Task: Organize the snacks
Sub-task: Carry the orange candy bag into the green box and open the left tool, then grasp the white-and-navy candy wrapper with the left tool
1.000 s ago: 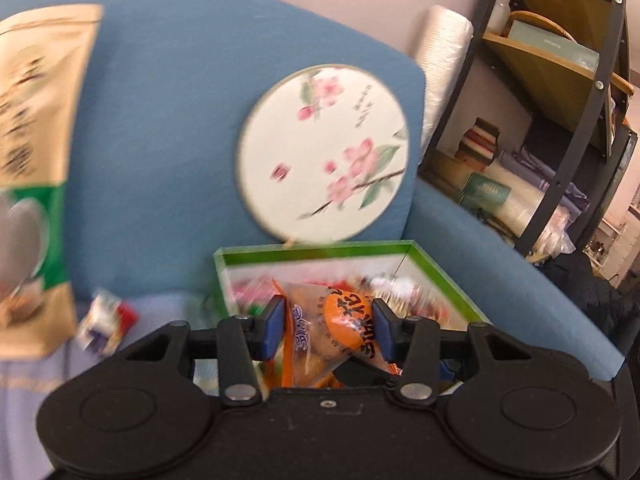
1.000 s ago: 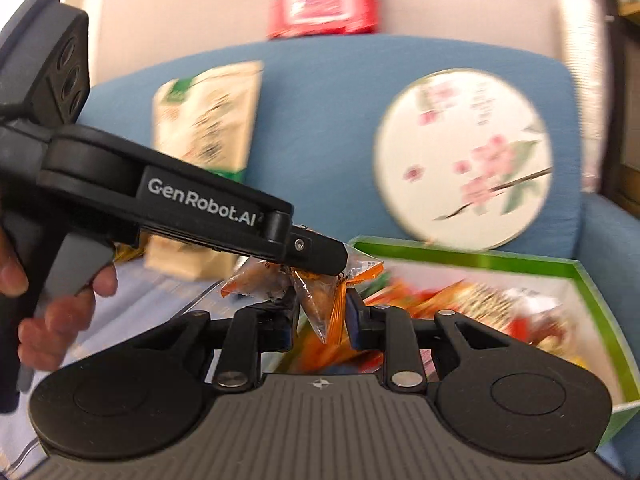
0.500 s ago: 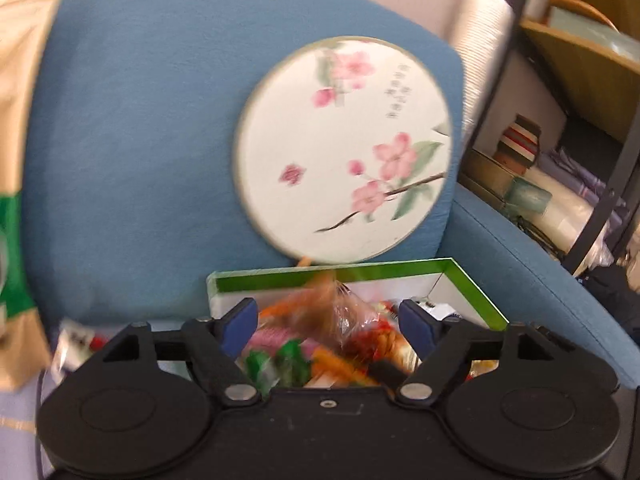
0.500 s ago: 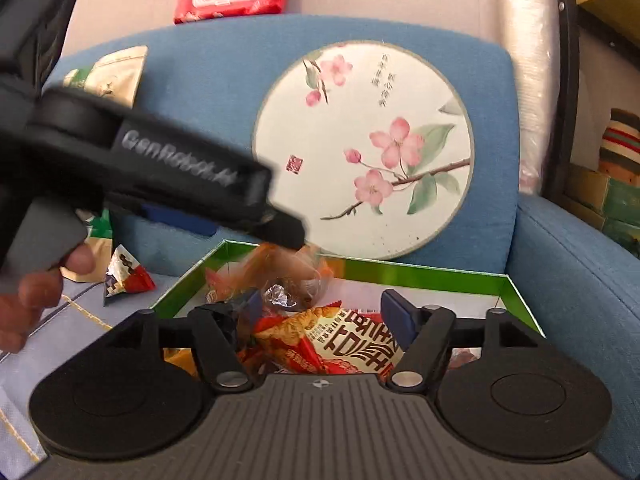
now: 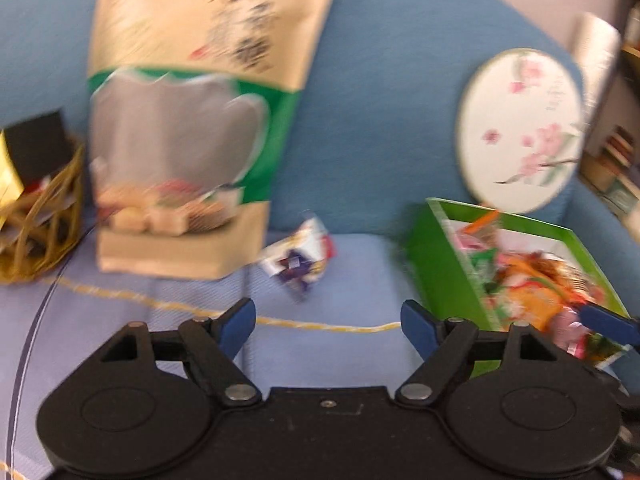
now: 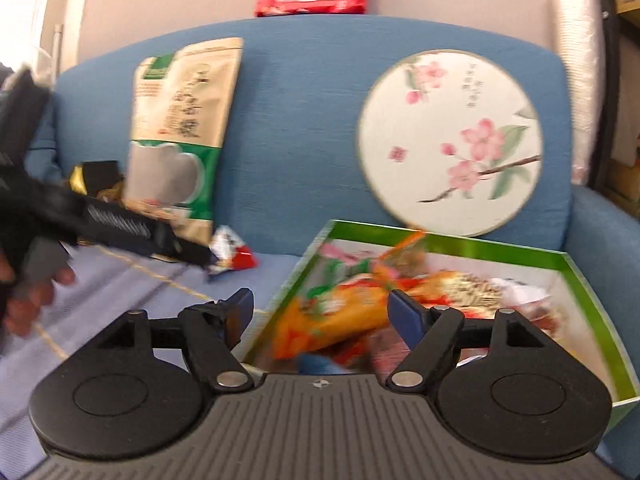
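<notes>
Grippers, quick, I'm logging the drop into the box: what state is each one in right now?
Left gripper: open, empty, over the blue sofa seat.
Right gripper: open, holding nothing, above the green cardboard snack box.

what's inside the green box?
The green box holds a loose pile of wrapped snacks, orange, red and green packets. Blur hides any print. Lower layers and the box floor are covered by the pile.
</notes>
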`<state>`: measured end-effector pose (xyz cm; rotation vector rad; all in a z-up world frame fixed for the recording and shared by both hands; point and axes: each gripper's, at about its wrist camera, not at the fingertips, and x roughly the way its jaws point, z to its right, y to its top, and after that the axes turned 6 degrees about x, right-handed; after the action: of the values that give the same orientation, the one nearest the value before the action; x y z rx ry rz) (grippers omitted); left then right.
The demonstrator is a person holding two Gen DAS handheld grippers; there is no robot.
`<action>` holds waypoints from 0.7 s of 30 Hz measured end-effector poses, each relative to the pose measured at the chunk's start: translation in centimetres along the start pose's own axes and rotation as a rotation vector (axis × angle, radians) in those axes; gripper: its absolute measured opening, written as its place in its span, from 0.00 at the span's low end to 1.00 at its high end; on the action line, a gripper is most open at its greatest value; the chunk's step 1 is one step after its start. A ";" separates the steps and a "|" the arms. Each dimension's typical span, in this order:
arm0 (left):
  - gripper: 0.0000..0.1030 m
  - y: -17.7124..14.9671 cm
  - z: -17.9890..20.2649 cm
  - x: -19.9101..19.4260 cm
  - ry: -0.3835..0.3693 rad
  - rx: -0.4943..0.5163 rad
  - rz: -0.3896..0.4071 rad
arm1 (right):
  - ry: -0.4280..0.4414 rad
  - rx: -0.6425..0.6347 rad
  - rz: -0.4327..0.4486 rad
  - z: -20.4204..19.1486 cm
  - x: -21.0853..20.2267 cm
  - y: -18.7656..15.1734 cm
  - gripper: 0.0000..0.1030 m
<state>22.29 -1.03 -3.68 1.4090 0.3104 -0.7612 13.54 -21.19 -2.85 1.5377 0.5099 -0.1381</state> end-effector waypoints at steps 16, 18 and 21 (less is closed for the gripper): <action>0.59 3.9 0.4 9.3 0.114 -0.010 -0.026 | 0.065 0.087 -0.064 0.8 1.5 -0.2 1.00; 0.56 3.6 0.2 9.3 0.096 -0.005 -0.036 | 0.068 0.072 -0.066 0.6 1.7 -0.3 1.00; 0.56 3.0 0.0 7.0 0.029 -0.028 -0.077 | 0.091 0.064 -0.071 0.3 1.4 -0.4 1.00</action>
<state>29.31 -3.15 -5.70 1.3891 0.3978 -0.7968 14.73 -21.17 -3.76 1.5945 0.6382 -0.1412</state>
